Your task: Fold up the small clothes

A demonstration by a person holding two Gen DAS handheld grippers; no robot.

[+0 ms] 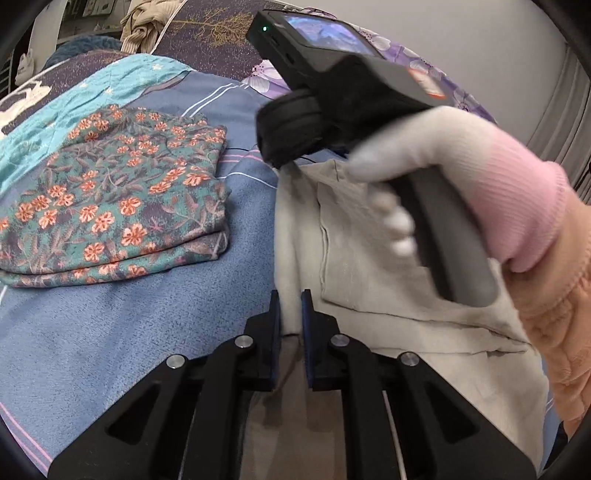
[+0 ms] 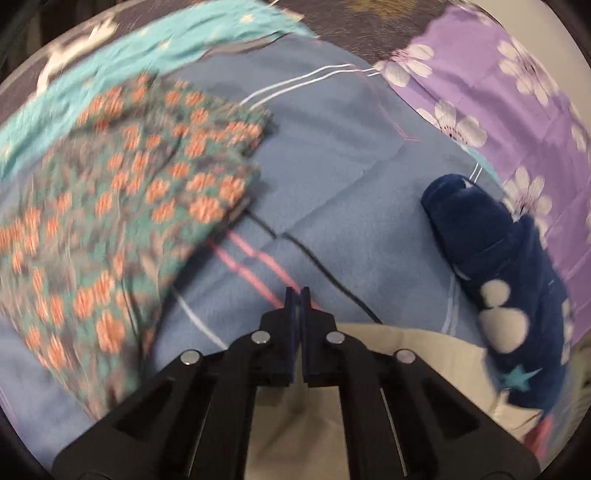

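A beige garment (image 1: 388, 295) lies on the blue bed sheet (image 1: 129, 332). My left gripper (image 1: 291, 306) is shut on its left edge, with a fold of the cloth pinched between the pads. A gloved hand (image 1: 461, 166) holds the right tool just above the garment's far corner, and the tool's fingers are hidden there. In the right wrist view, which is blurred, my right gripper (image 2: 297, 297) is shut over the blue sheet (image 2: 332, 184). No cloth shows between its tips. The beige garment (image 2: 295, 417) lies under its linkage. A folded floral garment (image 1: 122, 199) rests to the left.
The floral garment (image 2: 122, 206) fills the left of the right wrist view. A navy plush item with white dots (image 2: 517, 277) lies at the right, by a purple flowered cover (image 2: 498, 92). A teal cloth (image 1: 92, 92) and a beige knit heap (image 1: 144, 26) sit at the back.
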